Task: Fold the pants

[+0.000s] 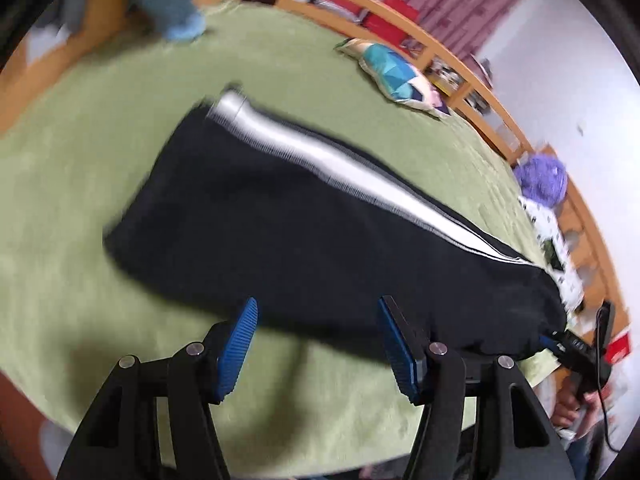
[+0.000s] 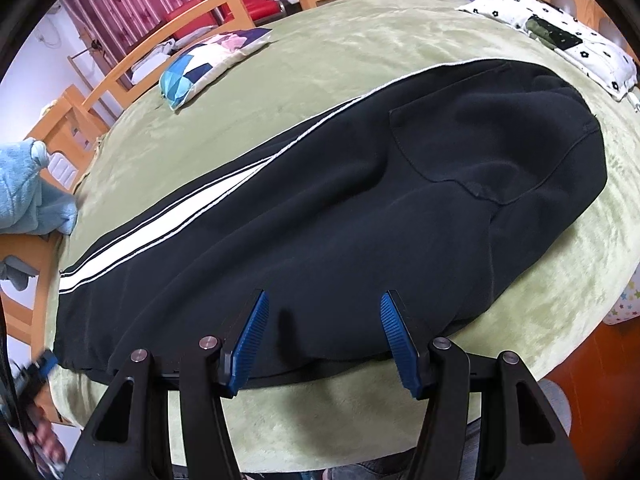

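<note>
Left gripper: jaws released, empty, at lower centre of its view. Black pants lie flat across mid-frame on the green blanket. Right gripper: jaws released, straddling the pants' near edge without pressing it.

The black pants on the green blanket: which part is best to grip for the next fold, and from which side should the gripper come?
Probably the cuff end of the black pants, near the white side stripe. The pants lie flat, already halved lengthwise, so their short end lifts easily. Come from the near long edge with the left gripper, whose jaws stand open and empty.
</note>
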### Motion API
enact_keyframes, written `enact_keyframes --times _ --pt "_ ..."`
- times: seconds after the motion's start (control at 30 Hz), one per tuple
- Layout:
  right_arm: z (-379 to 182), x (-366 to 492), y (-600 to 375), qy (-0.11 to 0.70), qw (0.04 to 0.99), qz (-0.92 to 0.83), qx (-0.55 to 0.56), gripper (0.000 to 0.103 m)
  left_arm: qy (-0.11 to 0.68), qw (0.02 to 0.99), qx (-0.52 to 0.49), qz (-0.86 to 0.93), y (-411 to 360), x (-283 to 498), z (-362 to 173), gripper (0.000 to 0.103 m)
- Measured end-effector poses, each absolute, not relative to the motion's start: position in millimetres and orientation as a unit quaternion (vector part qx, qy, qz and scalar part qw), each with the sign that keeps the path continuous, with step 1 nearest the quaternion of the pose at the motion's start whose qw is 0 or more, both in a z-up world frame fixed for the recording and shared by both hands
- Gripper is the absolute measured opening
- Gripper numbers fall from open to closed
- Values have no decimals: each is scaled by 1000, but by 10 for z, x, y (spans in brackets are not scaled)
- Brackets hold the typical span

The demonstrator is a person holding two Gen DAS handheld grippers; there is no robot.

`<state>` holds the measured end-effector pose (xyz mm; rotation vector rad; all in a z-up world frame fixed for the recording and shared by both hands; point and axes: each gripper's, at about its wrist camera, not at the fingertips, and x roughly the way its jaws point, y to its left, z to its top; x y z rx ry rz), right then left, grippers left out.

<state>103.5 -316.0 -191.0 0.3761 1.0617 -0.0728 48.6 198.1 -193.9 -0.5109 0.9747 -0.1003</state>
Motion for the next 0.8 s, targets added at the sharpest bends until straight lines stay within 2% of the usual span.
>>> enact_keyframes --times 0.1,0.3,0.37,0.4,0.43,0.57,0.67,0.77,0.8 --pt "-1904 989 -3132 503 846 -31 176 58 476 840 -260 9 2066 428 -2125 58" --pt "-1833 800 -3226 500 849 -44 167 58 447 844 -290 67 2393 463 -2161 56" --pt "-1855 764 -3299 503 844 -53 180 58 443 842 -300 71 2488 546 -2149 39" --pt "-1869 755 -3337 503 842 -56 189 58 444 841 -300 73 2512 580 -2150 18" --pt "-1882 746 -3363 502 840 -58 198 58 449 841 -294 71 2525 633 -2147 6" --pt "-1918 755 -3365 496 845 -61 188 58 441 859 -248 81 2601 698 -2021 5" --pt "-1950 759 -3392 504 843 -63 179 58 436 854 -271 82 2778 666 -1953 5" --pt "-1955 698 -3567 501 843 -77 181 58 475 842 -238 94 2662 718 -2052 6" --pt "-1954 673 -3641 500 842 -81 184 58 489 840 -213 101 2583 738 -2068 9"
